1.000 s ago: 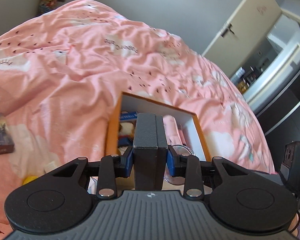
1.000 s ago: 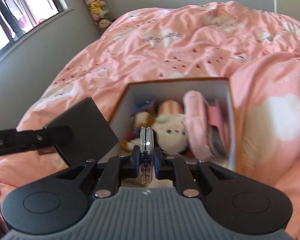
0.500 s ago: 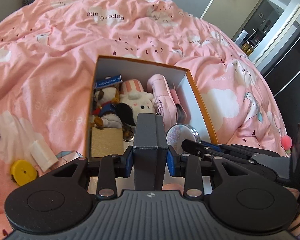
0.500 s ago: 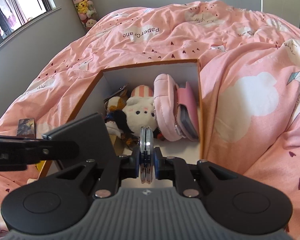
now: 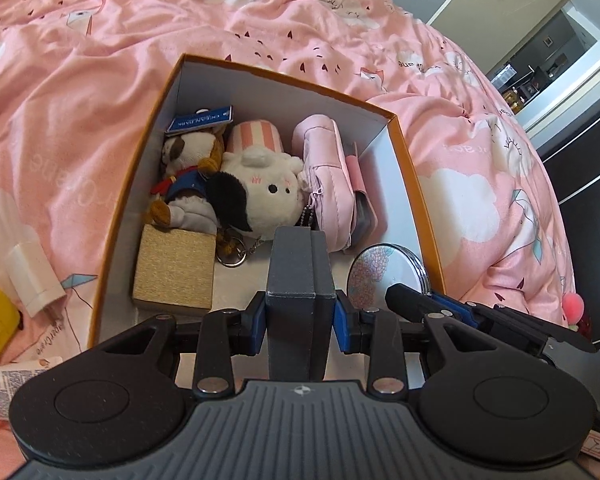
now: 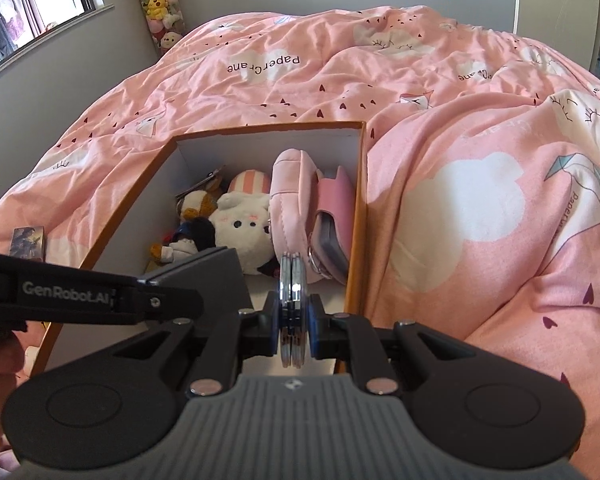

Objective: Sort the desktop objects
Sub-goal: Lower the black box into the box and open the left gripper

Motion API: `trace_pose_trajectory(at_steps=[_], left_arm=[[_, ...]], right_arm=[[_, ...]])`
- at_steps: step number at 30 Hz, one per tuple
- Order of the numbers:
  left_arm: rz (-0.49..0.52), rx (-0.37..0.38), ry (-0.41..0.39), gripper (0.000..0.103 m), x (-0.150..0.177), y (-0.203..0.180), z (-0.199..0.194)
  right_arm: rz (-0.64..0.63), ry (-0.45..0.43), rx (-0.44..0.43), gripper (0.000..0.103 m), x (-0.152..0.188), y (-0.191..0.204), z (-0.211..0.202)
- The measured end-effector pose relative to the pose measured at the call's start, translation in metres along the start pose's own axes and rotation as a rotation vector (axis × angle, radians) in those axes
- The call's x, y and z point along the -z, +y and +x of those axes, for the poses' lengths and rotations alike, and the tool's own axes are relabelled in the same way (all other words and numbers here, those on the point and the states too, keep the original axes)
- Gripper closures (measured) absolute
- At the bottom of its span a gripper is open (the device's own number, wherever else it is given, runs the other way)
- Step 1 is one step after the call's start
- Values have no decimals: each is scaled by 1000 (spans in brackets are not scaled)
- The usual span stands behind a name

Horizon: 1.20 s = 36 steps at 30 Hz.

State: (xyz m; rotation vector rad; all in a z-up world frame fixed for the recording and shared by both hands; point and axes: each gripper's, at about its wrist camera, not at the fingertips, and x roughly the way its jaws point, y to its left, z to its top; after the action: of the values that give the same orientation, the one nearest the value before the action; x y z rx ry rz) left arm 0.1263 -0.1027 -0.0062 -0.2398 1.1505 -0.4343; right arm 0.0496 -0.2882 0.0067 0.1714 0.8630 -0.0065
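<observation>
Your left claw (image 5: 300,316) is clamped on a dark grey box (image 5: 298,268) and your right claw (image 6: 295,316) on a round mirror (image 6: 294,280), both over the near end of the orange box (image 5: 400,140) on the bed (image 5: 80,60).

My left hand-held gripper (image 5: 300,316) pinches a matt, smooth dark grey box (image 5: 298,280); my right hand-held gripper (image 6: 294,320) clamps a round mirror (image 6: 293,300) with a glossy chrome rim. The cardboard box (image 5: 404,160) is matt white inside. The toys (image 5: 260,188) look fluffy, the bedspread (image 5: 100,60) is soft creased cloth, the small cube (image 5: 176,272) rough, glittery gold.
</observation>
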Motion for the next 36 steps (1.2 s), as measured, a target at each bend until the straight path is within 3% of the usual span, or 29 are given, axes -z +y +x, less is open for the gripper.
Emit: trace_pose_trajectory(at_steps=[17, 22, 27, 36], left_arm=[[-184, 43, 11, 64, 3, 23, 30], [-169, 5, 44, 63, 6, 23, 27], [-146, -72, 59, 47, 12, 21, 25], [-99, -177, 95, 44, 20, 15, 20]], right_arm=[[-27, 5, 21, 89, -5, 2, 5], [-47, 33, 17, 89, -3, 8, 10], [-62, 45, 9, 89, 0, 12, 10], [-72, 53, 16, 89, 1, 13, 11]])
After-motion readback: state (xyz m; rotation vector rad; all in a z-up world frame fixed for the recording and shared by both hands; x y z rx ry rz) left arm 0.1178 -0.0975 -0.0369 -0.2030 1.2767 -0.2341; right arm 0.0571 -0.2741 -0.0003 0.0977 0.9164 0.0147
